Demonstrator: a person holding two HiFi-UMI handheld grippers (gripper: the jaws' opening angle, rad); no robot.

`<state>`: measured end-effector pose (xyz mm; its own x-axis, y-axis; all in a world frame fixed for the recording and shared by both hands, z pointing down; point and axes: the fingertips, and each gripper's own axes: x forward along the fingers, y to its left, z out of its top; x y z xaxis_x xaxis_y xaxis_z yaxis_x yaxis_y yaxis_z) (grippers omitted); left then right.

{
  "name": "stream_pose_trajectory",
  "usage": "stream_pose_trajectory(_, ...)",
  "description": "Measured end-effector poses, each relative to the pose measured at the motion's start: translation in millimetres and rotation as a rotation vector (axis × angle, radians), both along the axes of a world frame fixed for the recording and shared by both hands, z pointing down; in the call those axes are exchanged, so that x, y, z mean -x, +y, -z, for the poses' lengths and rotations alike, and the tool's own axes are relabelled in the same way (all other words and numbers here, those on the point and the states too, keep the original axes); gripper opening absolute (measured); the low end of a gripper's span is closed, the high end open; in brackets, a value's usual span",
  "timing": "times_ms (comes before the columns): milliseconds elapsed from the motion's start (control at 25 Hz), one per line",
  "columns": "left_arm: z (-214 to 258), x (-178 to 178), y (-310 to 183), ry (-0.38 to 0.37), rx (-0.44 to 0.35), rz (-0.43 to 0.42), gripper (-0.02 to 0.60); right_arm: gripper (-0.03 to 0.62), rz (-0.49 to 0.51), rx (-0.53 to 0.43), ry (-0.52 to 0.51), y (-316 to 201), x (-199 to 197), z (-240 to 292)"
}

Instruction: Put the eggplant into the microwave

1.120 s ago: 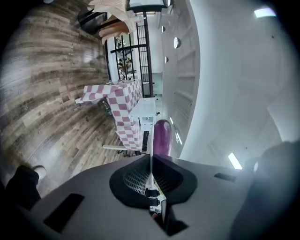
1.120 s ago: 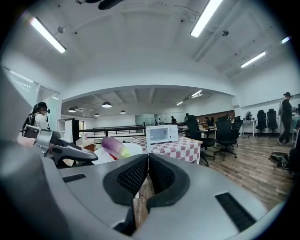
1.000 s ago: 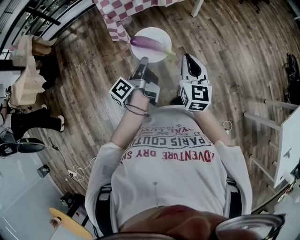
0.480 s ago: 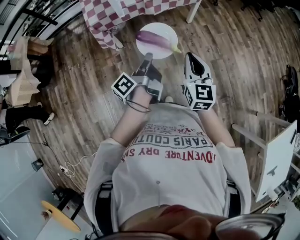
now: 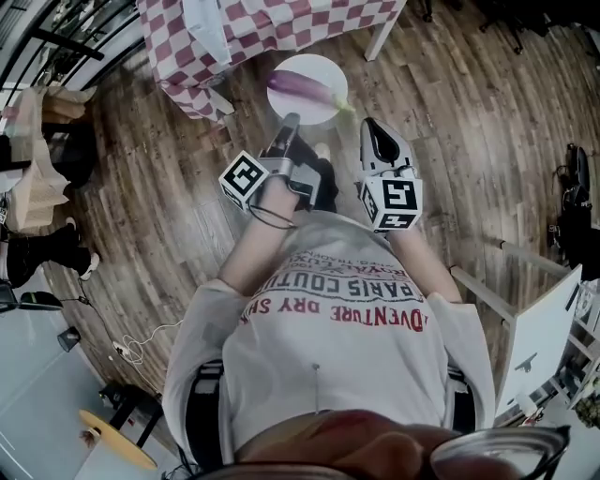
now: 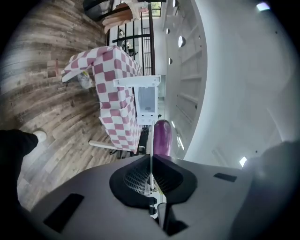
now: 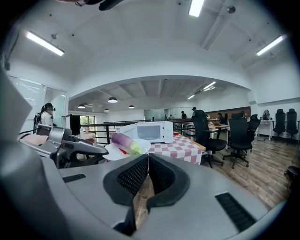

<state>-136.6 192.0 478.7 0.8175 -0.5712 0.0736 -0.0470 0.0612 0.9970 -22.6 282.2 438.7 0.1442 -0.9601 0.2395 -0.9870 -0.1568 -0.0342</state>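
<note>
Eggplant (image 5: 302, 86) on plate (image 5: 314, 66); checkered table (image 5: 281, 21), microwave (image 7: 150, 131) ahead.

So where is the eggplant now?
The eggplant lies on a white plate at the top centre of the head view. The left gripper holds the plate's rim above the floor, just short of the checkered table.

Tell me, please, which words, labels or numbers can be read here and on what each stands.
"ADVENTURE DRY S..." red, on the person's T-shirt, upside down in the head view, end cut off.
"PARIS COUTU..." dark, same T-shirt, end cut off.
A smaller line beside it: too blurred to read.
Marker cubes: square patterns only, no words.
</note>
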Motion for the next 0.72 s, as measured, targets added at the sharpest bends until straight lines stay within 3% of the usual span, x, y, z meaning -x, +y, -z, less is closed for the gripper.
stream_pose_trajectory(360, 0.6, -71.6, -135.1, 0.011, 0.017, 0.049, 0.032, 0.026, 0.027, 0.016, 0.003, -136.1, -76.1, 1.2)
stream_pose_trajectory(720, -3.1, -99.4, -247.3, -0.014, 0.037, 0.138, 0.032, 0.026, 0.114, 0.012, -0.005, -265.0, -117.6, 4.0)
